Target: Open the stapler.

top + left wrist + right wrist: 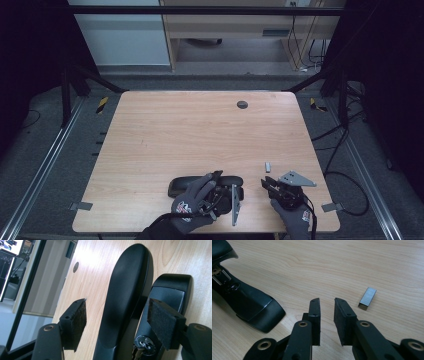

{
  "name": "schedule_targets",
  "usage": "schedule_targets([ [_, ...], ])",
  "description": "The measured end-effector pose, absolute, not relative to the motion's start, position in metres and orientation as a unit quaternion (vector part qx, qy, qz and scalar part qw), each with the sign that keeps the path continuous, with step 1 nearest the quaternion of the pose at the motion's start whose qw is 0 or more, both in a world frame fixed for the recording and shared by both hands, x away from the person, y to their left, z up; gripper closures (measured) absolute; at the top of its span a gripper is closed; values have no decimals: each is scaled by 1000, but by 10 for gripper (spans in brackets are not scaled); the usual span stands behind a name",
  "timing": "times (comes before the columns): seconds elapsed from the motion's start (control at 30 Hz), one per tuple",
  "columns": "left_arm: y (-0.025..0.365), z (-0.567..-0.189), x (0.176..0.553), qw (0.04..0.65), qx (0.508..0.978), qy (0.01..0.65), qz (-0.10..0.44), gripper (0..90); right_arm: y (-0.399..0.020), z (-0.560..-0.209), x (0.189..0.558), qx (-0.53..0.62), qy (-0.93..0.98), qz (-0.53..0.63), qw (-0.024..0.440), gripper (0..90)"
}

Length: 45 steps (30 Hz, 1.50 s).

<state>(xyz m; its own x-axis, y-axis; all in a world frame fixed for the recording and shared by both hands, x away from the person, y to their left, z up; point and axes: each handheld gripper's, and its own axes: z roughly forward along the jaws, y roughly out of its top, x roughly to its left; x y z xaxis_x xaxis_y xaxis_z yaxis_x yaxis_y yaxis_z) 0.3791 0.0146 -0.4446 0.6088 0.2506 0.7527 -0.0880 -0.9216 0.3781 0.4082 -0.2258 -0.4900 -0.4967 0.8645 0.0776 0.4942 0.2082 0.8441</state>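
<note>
While we look down from the high view, these lines run from the near edge of the table outward.

Left gripper (225,196): we see it at about 6 o'clock on the table (200,125), under a gloved hand (192,202). In the left gripper view its jaws stand wide, one pad on either side of the stapler (125,297); we see a gap at the left pad and cannot tell whether the right pad touches.

Right gripper (266,182): it sits at about 5 o'clock. In the right gripper view (327,308) the jaws are narrow, with bare wood between the pads and nothing held.

Stapler: black and opened out, it lies by the near edge at 6 o'clock (205,185), its end at 9 o'clock in the right gripper view (249,302).

Staple strip (268,166): small and grey, it lies flat just past the right gripper's tips, at 1 o'clock from them (367,298), apart from the pads.

Cable hole (242,104): dark and round, it is far off at 12 o'clock.
</note>
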Motion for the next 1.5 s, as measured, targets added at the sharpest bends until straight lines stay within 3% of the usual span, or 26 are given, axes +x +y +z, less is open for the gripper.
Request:
schedule_targets([
  [0.43, 12, -451, 387, 182, 876, 46, 445, 378, -217, -490, 406, 442, 755, 441, 200, 844],
  [1.27, 9, -456, 385, 173, 874, 35, 453, 532, -199, -492, 403, 424, 761, 459, 176, 889],
  [1.5, 8, -456, 384, 174, 872, 35, 456, 539, -193, -494, 402, 419, 765, 460, 168, 900],
])
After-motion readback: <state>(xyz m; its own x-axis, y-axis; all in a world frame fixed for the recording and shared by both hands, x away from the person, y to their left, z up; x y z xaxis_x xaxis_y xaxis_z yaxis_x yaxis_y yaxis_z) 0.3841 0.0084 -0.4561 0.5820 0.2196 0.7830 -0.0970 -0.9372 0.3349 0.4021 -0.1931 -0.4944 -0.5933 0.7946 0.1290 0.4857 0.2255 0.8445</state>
